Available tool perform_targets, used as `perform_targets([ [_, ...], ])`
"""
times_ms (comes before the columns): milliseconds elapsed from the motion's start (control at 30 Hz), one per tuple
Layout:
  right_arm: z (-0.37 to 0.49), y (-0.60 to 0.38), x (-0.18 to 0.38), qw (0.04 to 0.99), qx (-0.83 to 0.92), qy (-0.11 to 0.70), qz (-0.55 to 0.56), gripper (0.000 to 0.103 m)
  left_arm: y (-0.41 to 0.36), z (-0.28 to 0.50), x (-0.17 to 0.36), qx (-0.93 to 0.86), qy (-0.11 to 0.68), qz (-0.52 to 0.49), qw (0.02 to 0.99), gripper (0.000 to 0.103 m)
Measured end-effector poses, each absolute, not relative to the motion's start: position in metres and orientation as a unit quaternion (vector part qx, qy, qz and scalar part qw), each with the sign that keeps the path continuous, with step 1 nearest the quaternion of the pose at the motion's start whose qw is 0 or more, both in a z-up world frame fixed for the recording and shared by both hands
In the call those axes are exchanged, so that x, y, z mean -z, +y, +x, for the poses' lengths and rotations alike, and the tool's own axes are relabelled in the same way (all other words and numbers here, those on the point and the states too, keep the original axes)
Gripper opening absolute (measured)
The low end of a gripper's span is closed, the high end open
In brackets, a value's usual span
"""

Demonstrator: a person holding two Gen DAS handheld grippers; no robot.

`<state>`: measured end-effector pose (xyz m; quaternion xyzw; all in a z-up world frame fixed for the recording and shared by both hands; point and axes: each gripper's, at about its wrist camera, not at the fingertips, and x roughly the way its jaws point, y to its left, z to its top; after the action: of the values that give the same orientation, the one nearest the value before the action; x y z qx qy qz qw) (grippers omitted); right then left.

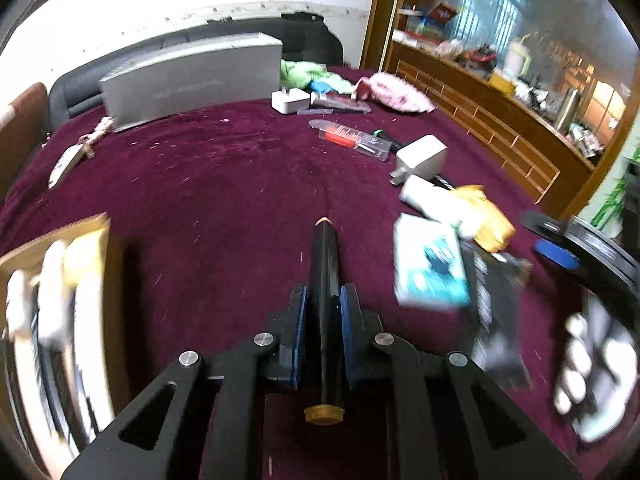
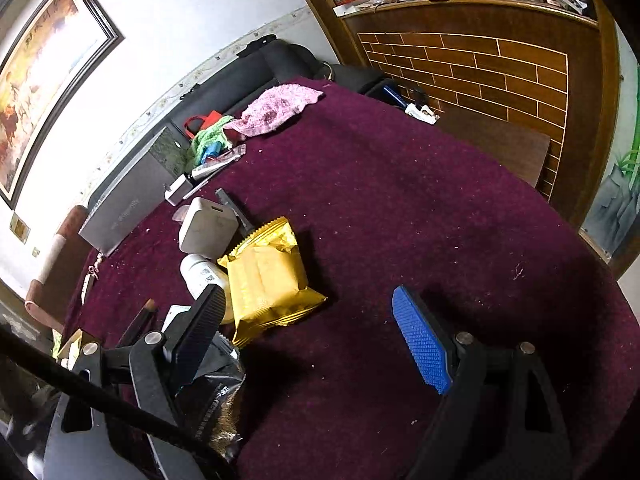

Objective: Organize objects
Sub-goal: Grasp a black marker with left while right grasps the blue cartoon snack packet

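My left gripper (image 1: 324,300) is shut on a black pen with gold ends (image 1: 326,280), held lengthwise above the maroon tablecloth (image 1: 224,184). A wooden box (image 1: 60,300) with white and yellow items sits blurred at the left. My right gripper (image 2: 312,320) is open and empty above the cloth, beside a yellow snack packet (image 2: 268,276). The pen tip also shows in the right wrist view (image 2: 148,306). The right gripper shows at the right edge of the left wrist view (image 1: 560,256).
A grey box (image 1: 192,76) stands at the back. White chargers (image 1: 422,156), a white bottle (image 2: 200,274), a teal-white pack (image 1: 430,268), a black packet (image 2: 216,396), pink (image 2: 276,108) and green (image 1: 308,74) cloths lie around. A wooden cabinet (image 2: 480,68) is at the right.
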<state>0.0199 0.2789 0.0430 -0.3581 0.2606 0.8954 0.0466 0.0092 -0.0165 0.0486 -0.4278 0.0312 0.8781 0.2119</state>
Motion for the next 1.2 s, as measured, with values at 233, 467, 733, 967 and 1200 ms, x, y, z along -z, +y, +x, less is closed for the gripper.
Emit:
perform_targets([
  [233,0.020,0.279,-0.040,0.064,-0.894,0.252,-0.364,0.086,-0.045,0.072,-0.036,-0.873,0.015,-0.442,0.203,0.013],
  [467,0.037,0.246,-0.084,0.008,-0.914,0.225,-0.338,0.086,-0.042,0.072,-0.020,-0.860,0.004,-0.467,0.206,0.020],
  [733,-0.015,0.160,-0.089,-0.153,-0.832,0.242,-0.476,0.086,-0.033,0.071,-0.018,-0.858,-0.011,-0.458,0.232,0.054],
  [967,-0.045,0.153,-0.055,-0.040,-0.825,0.190,-0.531,0.086,-0.042,0.072,-0.019,-0.854,-0.041,-0.458,0.243,0.054],
  [1200,-0.070,0.138,-0.042,0.006,-0.815,0.137,-0.563,0.085,-0.051,0.069,-0.018,-0.848,-0.074,-0.458,0.256,0.054],
])
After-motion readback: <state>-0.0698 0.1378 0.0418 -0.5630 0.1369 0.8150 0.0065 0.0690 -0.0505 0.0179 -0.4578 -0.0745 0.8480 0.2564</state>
